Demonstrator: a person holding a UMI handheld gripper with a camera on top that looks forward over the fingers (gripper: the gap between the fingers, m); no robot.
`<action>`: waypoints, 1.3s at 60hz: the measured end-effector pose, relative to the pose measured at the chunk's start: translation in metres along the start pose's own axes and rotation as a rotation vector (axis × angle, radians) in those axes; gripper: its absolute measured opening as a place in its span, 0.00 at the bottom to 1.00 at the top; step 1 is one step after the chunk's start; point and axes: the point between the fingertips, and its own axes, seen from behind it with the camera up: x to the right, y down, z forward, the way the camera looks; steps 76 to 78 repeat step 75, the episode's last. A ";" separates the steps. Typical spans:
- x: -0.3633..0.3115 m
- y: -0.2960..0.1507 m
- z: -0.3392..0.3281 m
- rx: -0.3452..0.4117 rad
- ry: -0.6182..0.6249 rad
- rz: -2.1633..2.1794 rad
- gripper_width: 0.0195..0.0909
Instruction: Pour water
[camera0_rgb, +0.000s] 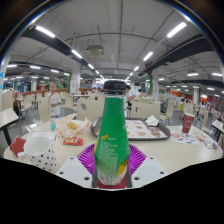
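Observation:
A green plastic bottle (113, 135) with a green cap and a red band at its base stands upright between my fingers. My gripper (112, 160) is shut on the bottle: both purple pads (87, 158) press against its lower body. A white paper cup (41, 150) with small dots sits on the table to the left of the fingers, beyond them. The bottle hides the table straight ahead.
A tray (140, 131) with food wrappers lies behind the bottle. A snack box (73, 129) stands left of it. A red cup (187, 122) stands far right. People sit at tables in the hall behind.

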 end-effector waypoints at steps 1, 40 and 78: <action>0.002 -0.007 0.004 0.002 -0.001 -0.005 0.26; -0.022 -0.083 -0.137 -0.482 0.130 0.027 0.91; -0.107 -0.169 -0.237 -0.502 0.171 0.091 0.92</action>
